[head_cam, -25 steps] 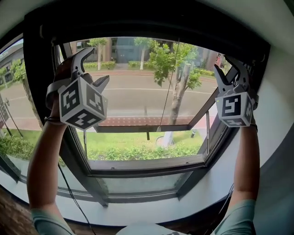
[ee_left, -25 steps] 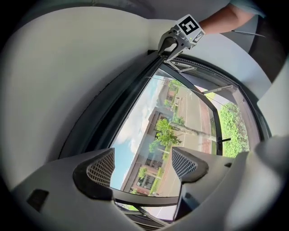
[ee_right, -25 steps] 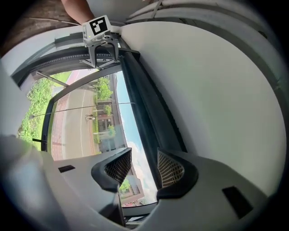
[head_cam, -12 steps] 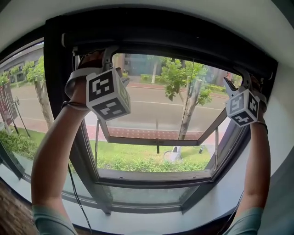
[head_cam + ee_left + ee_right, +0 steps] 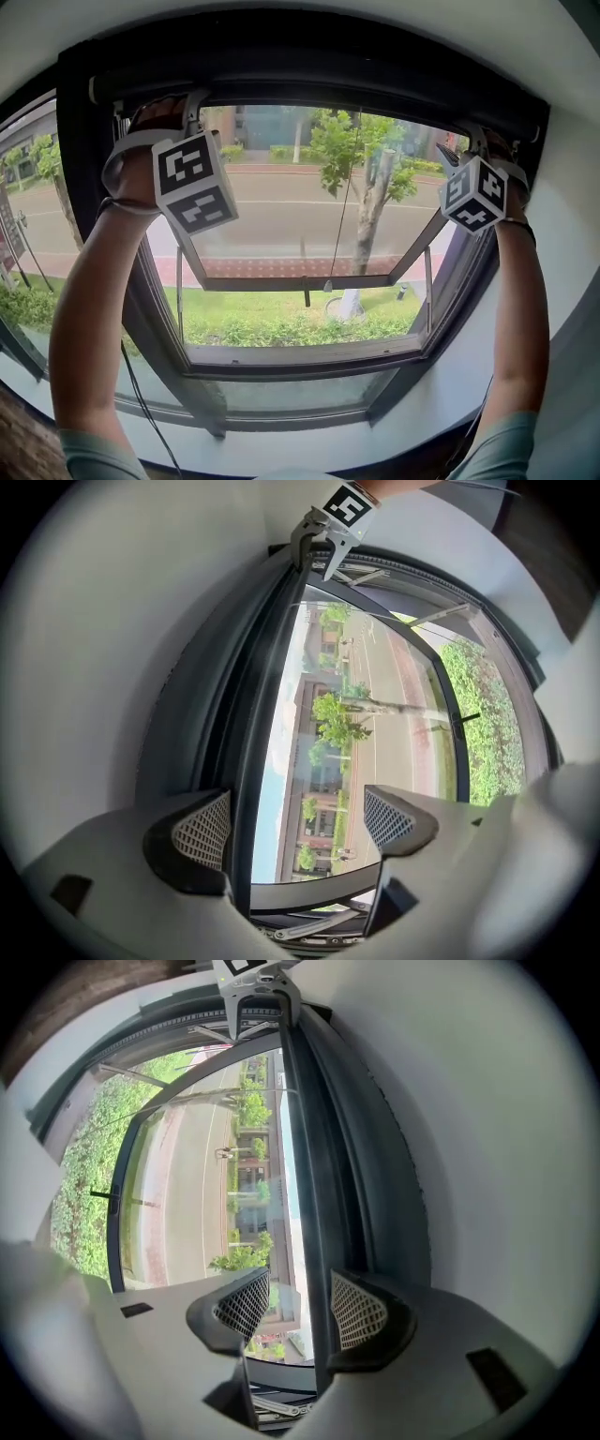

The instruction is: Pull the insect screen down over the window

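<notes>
1. The left gripper is sitting at the top left corner of the window, raised on an outstretched arm. Its jaws have just been opening and are now standing wide apart. The insect screen's pull bar is running between them. It is lying just beside the pad on the left of the left gripper view and is well clear of the other pad. Neither pad is pressing on it.

2. The right gripper is sitting at the top right corner of the window. Its jaws have also just been opening and are standing at a moderate gap, narrower than the left pair. The same pull bar is passing between them, close against the pad on the right of the right gripper view, with daylight showing between it and the opposite pad. No grip is being applied.

3. The insect screen is sitting fully up. Its pull bar is lying along the dark housing at the head of the window, and the opening below it is uncovered. The window sash is standing tilted outward over grass and a road.

4. Markings: each marker cube is showing black-and-white square patterns only. A sign board outside is showing at the left edge of the head view, too small to read.
</notes>
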A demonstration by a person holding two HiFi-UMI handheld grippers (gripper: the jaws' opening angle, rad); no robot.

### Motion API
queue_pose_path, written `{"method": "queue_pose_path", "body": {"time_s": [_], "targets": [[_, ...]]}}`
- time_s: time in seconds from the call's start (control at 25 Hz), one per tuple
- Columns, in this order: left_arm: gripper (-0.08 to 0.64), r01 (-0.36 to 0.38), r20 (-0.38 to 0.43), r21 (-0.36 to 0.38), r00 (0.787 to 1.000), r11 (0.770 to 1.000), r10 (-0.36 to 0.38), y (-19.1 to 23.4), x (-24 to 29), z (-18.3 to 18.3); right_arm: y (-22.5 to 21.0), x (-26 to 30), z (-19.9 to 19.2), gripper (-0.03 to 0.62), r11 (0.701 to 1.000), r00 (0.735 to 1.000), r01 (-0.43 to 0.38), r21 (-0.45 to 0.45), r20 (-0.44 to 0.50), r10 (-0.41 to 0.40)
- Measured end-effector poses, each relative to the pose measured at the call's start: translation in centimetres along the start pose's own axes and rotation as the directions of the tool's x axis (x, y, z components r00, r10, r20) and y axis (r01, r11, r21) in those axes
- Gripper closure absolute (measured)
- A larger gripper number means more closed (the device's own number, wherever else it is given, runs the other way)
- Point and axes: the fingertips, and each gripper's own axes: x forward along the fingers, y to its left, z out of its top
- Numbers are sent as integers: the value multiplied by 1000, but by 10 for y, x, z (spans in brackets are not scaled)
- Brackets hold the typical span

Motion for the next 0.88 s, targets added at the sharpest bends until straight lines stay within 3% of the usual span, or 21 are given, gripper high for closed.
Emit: {"method": "queue_pose_path", "body": {"time_s": [0.16, 0.48, 0.88], "targets": [[124, 13, -19, 47, 1000, 999, -12, -3, 1, -2, 0, 4, -3, 407, 999, 1000, -9, -48, -25, 8], [123, 66, -36, 66, 997, 996, -64, -15, -6, -3, 13, -2, -5, 407, 995, 997, -57, -86, -51, 53], [117, 117, -36, 85, 993, 989, -115, -66, -15, -10, 58, -15, -8, 407, 987, 991, -125, -101, -63, 119]]}}
